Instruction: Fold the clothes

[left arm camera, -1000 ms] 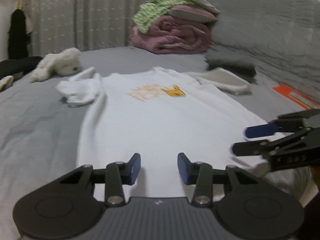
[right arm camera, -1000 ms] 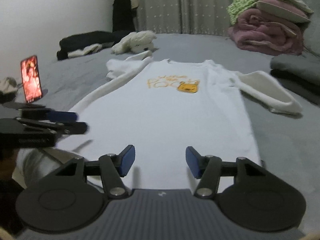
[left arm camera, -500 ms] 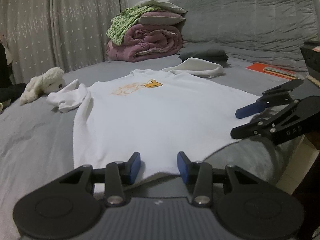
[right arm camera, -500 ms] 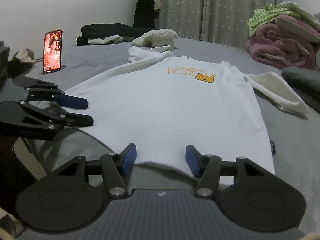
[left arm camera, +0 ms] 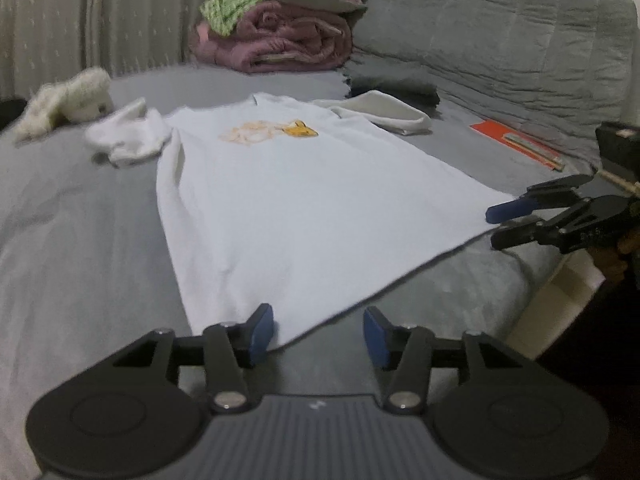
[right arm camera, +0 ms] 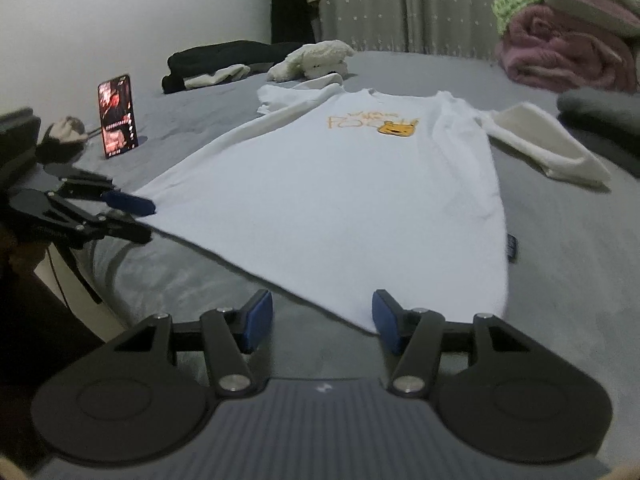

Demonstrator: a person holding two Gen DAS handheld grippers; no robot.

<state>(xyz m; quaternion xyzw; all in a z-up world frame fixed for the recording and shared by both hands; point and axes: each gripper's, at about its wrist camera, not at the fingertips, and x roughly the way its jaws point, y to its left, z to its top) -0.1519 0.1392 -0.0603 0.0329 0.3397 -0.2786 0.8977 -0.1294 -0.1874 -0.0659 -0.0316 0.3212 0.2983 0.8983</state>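
Observation:
A white T-shirt (left arm camera: 280, 200) (right arm camera: 360, 200) with a yellow bear print lies flat and face up on the grey bed, its hem toward me. My left gripper (left arm camera: 318, 334) hovers at the hem's left corner. Its jaws are opening, and only the hem's edge and grey bedding lie between the pads, which press on nothing. My right gripper (right arm camera: 322, 324) is open at the hem's right corner, the cloth just reaching its right pad. Each gripper also shows in the other's view: the right gripper (left arm camera: 500, 224) and the left gripper (right arm camera: 140, 220), both low beside the hem.
A white plush toy (left arm camera: 68, 100) lies beyond the left sleeve. Folded pink and green blankets (left arm camera: 280, 32) are stacked at the back. A lit phone (right arm camera: 118, 116) stands at the bed's left side, dark clothes (right arm camera: 224, 56) behind it. An orange booklet (left arm camera: 516, 142) lies at the right.
Both grippers have drawn back from over the shirt's lower part to its hem at the bed's near edge. The left jaws stand wider than before.

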